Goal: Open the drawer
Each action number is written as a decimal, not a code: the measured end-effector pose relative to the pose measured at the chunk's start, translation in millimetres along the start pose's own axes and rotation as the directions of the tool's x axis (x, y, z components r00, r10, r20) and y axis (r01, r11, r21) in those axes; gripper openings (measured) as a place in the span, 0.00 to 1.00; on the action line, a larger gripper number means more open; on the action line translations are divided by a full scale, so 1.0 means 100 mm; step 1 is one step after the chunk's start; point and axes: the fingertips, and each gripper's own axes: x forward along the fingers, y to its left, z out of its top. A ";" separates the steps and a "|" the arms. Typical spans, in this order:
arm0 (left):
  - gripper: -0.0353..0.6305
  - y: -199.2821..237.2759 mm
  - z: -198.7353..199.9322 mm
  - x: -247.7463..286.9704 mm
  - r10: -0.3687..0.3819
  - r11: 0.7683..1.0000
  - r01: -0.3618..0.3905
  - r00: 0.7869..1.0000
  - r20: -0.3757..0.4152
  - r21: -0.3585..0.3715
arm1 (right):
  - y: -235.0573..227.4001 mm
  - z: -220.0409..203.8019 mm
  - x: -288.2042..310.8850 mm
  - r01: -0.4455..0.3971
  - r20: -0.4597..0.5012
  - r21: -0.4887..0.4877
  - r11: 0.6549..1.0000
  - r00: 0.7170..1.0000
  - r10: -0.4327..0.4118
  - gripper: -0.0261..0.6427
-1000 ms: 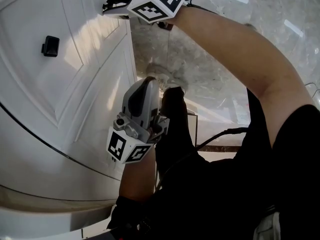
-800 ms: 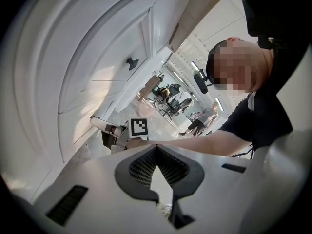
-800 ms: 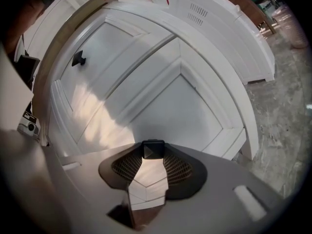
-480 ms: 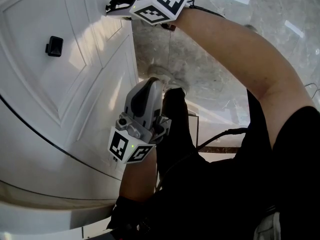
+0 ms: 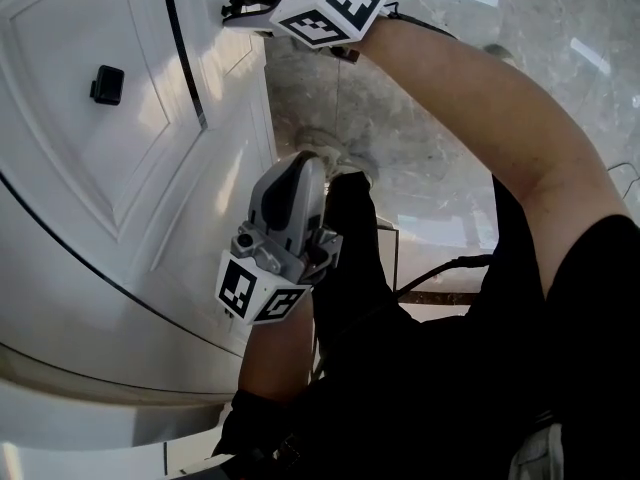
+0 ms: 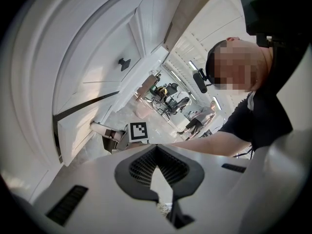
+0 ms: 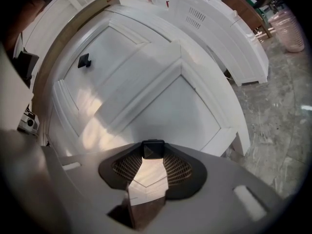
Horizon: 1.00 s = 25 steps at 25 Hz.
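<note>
A person worked at a white panelled cabinet point(image 5: 90, 228), seen from above. The right gripper point(image 5: 245, 3) was clenched on a small black knob point(image 7: 152, 149) on the drawer point(image 5: 225, 68). The drawer sat at the cabinet's outer edge, next to the grey marble floor point(image 5: 430, 138). A thin dark gap ran along the drawer front's inner edge, so the pull looked just begun. Next, the knob likely needed a steady, straight pull away from the cabinet.

The left gripper point(image 5: 300, 163) hung idle by the cabinet front, jaws together on nothing. A second black knob point(image 5: 106, 84) sat on the neighbouring panel. The person's own leg point(image 5: 350, 248), close by, might crowd the drawer's path.
</note>
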 end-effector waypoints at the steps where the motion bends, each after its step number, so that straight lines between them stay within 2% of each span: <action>1: 0.05 -0.01 0.00 0.00 0.000 1.000 0.000 1.000 0.000 -0.001 | 0.01 -0.02 -0.02 0.001 -0.005 -0.003 1.000 1.000 -0.001 0.23; 5: 0.05 -0.06 0.02 0.03 -0.009 1.000 0.009 1.000 0.005 0.009 | 0.00 -0.05 -0.11 0.003 -0.023 -0.028 1.000 1.000 -0.004 0.23; 25: 0.05 -0.18 0.01 0.04 -0.016 0.999 0.016 1.000 0.014 0.038 | -0.02 -0.25 -0.63 0.027 -0.023 -0.029 0.999 0.999 -0.028 0.23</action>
